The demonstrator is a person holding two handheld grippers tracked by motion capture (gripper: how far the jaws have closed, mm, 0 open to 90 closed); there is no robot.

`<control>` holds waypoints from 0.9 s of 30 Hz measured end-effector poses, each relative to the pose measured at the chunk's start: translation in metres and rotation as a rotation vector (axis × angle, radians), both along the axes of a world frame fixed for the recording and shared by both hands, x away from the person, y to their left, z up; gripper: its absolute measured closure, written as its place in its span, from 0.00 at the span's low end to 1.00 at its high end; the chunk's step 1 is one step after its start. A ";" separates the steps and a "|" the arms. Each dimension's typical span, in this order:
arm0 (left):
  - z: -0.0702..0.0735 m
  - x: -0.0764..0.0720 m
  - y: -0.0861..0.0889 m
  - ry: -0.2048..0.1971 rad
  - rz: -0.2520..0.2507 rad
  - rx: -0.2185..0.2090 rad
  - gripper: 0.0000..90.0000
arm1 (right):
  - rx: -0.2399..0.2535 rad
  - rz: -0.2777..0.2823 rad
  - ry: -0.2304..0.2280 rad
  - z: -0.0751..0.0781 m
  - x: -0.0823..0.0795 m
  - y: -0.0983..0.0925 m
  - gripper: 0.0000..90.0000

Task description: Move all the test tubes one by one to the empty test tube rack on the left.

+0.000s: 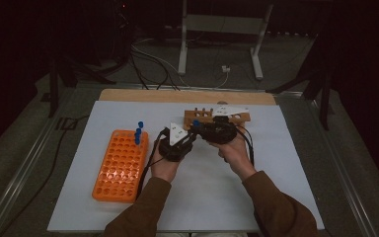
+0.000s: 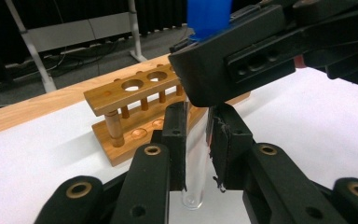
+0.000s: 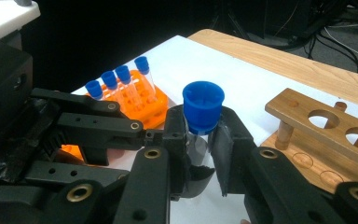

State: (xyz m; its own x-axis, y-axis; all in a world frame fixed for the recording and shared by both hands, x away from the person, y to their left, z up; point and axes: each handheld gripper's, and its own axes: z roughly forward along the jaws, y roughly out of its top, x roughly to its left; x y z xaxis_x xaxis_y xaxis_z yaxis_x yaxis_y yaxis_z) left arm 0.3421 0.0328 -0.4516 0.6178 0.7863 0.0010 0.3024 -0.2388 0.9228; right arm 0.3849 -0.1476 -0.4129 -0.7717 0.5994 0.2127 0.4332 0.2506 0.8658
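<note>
- Test tube (image 3: 200, 135): a clear tube with a blue cap (image 3: 203, 106), held upright above the white mat (image 1: 276, 148), between the orange rack (image 1: 121, 165) and the wooden rack (image 1: 217, 117). Both grippers have hold of it at once.
- Right gripper (image 3: 199, 140): jaws closed on the upper part of the tube, just under the cap; the pads press on the glass from both sides. In the left gripper view the same gripper (image 2: 242, 56) comes in from the upper right, with the blue cap rising above it.
- Left gripper (image 2: 197, 140): jaws closed on the lower part of the tube, below the right gripper's hold. The tube's rounded bottom (image 2: 192, 200) hangs out beneath the pads (clear of the mat, as far as can be told).
- In the high view the two grippers meet tip to tip near the front of the wooden rack, left gripper (image 1: 180, 140) on the person's left, right gripper (image 1: 214, 131) on the right, each in one hand.
- Orange rack: lies on the left part of the mat, with four blue-capped tubes (image 3: 119, 84) standing in a row at its far end.
- Wooden rack: stands at the far edge of the mat, near the bare wooden table edge (image 1: 187, 95); the holes that can be seen hold nothing.
</note>
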 end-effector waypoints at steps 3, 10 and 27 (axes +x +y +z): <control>0.000 0.000 0.000 0.002 -0.004 -0.004 0.87 | 0.004 0.005 0.004 0.000 0.001 -0.001 0.84; 0.000 0.001 0.002 0.008 0.004 -0.013 0.87 | 0.021 0.028 0.003 0.001 0.000 -0.004 0.66; 0.001 0.004 0.019 0.037 0.030 -0.041 0.87 | 0.021 -0.029 -0.004 -0.001 0.000 -0.015 0.08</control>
